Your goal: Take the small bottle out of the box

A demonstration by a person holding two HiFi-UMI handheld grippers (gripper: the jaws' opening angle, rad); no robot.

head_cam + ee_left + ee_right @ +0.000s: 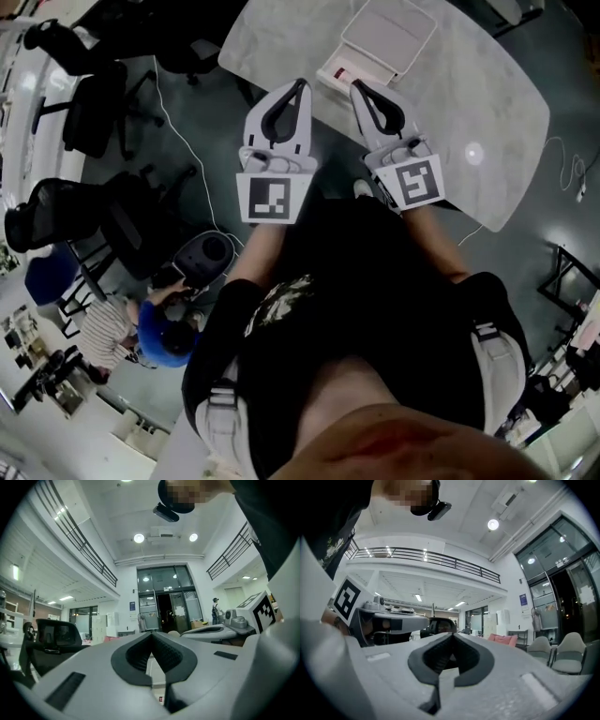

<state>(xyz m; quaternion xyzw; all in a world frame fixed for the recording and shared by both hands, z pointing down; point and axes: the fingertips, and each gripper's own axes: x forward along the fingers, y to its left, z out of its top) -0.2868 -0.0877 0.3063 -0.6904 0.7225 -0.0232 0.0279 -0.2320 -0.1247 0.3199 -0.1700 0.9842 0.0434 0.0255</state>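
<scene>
A flat white box (380, 42) lies shut on the pale table (478, 94), near its front edge. No small bottle shows in any view. My left gripper (298, 84) is shut and empty, its tips over the dark floor just short of the table edge. My right gripper (356, 86) is shut too, its tips meeting over the table edge beside the box's near left corner. In the left gripper view the left gripper (151, 633) points level across the room, with the right gripper's (220, 631) body to its right. The right gripper (451, 634) also points level in its own view.
Black office chairs (94, 112) stand on the dark floor to the left, with a white cable (183, 141) trailing between them. A person in a blue cap (164, 337) sits at the lower left. A black frame (562, 272) stands at the right.
</scene>
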